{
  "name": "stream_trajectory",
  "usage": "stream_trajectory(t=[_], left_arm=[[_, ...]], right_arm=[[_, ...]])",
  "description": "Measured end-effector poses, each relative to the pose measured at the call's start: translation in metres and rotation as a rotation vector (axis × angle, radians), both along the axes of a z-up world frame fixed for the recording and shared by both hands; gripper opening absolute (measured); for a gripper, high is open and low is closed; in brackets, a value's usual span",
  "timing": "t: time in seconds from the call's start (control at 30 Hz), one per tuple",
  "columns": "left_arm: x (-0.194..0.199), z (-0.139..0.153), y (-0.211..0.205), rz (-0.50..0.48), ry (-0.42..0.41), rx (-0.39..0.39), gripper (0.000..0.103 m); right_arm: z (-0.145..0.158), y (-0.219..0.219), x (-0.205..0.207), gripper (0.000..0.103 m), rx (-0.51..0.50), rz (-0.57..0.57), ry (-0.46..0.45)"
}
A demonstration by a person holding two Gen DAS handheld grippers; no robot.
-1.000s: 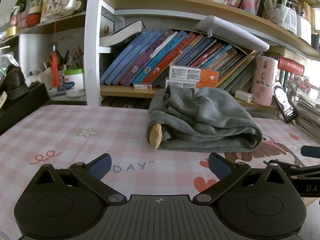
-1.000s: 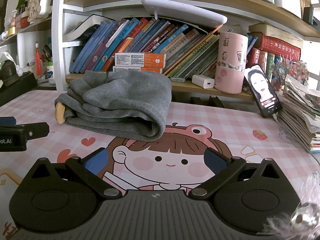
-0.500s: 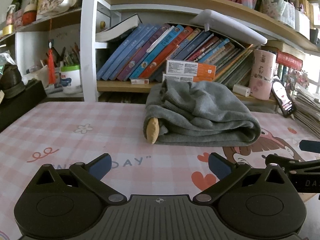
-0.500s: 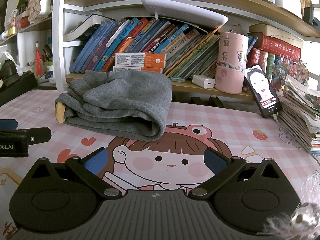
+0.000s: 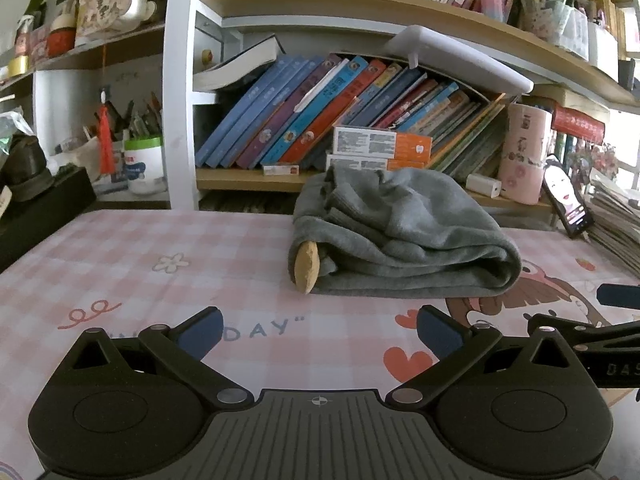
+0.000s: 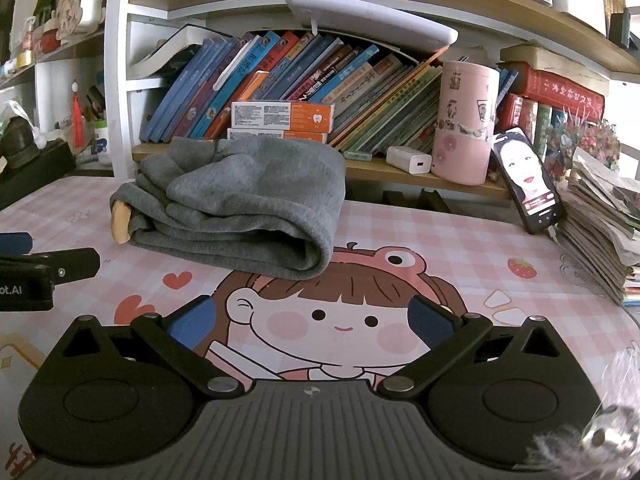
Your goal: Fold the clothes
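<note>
I've got both tongs low in frame, left gripper (image 5: 318, 330) and right gripper (image 6: 312, 320) spread wide, holding nothing. The grey garment (image 6: 240, 208) sits mid-frame, bundled, probably folded already, so I'm hanging back.

Grey garment on a pink checked cloth

The folded garment (image 5: 404, 236) is plain grey, with a tan patch (image 5: 307, 266) showing at its left end. The tablecloth (image 5: 160, 256) is pink-and-white check, printed with red hearts, a white flower and a brown-haired cartoon girl (image 6: 320, 312). Both the left gripper (image 5: 318, 330) and right gripper (image 6: 310, 316) are black with blue finger pads (image 5: 200, 330). Far right stands a pink cup (image 6: 466, 120); the far books (image 5: 304, 120) are mostly blue, purple and orange
</note>
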State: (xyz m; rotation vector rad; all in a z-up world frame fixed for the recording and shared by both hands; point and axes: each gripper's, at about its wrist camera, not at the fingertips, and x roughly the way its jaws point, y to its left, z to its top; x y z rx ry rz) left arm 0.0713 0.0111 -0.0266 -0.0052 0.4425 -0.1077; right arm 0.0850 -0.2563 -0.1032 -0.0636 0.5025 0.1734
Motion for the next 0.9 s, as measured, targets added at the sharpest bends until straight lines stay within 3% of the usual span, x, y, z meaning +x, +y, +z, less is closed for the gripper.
stream_trajectory(t=[0.9], left_arm=[[0.0047,-0.0019,0.0058,0.026,0.039,-0.034,0.103]], right_arm=[[-0.0004,0.0083,-0.0034,0.103,-0.049,0.004,-0.024]])
